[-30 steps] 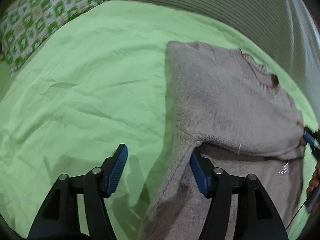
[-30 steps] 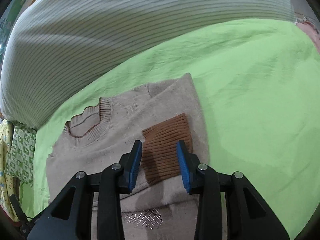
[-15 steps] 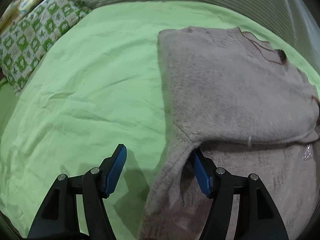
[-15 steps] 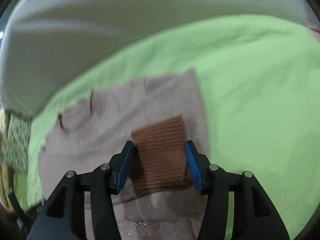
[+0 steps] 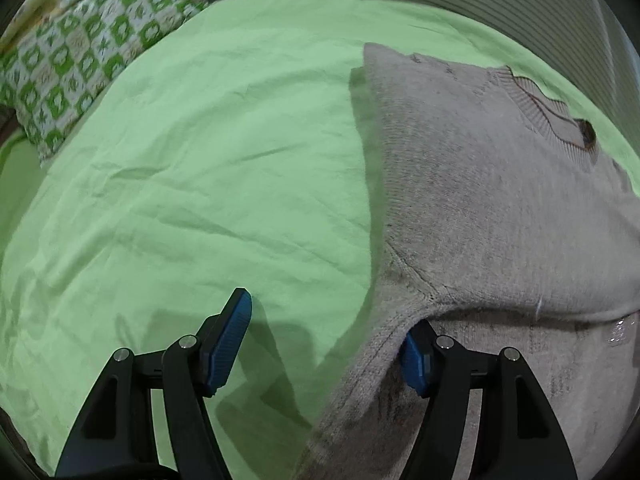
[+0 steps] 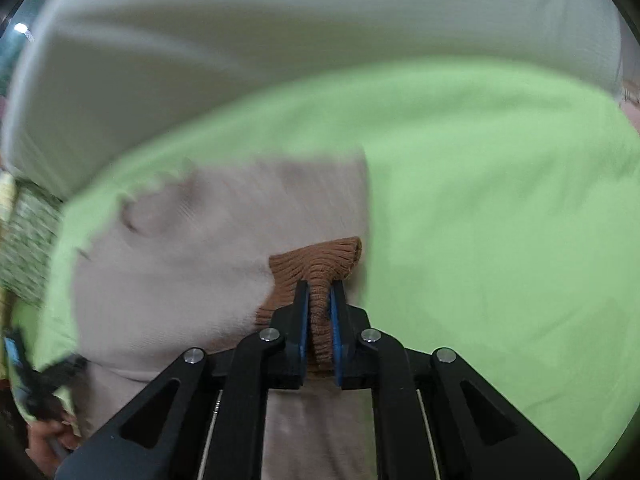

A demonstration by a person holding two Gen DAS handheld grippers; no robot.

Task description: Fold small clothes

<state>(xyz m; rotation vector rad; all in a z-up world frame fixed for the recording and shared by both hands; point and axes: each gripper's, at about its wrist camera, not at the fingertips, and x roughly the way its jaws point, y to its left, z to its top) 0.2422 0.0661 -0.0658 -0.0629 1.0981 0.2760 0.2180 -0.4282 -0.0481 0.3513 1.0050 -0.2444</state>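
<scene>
The right gripper (image 6: 319,300) has its jaws pressed together on the brown ribbed cuff (image 6: 320,264) of the beige sweater (image 6: 192,280); the cuff bunches between the blue pads and sticks out just ahead of them. The sweater lies on the green sheet (image 6: 500,220), mostly to the left of these jaws. The left gripper (image 5: 328,340) has its jaws spread wide, holding nothing; its right finger (image 5: 416,356) is tucked under the folded sweater edge, the left finger (image 5: 228,344) is over bare sheet. A patterned pillow (image 5: 80,60) lies far ahead on the left
</scene>
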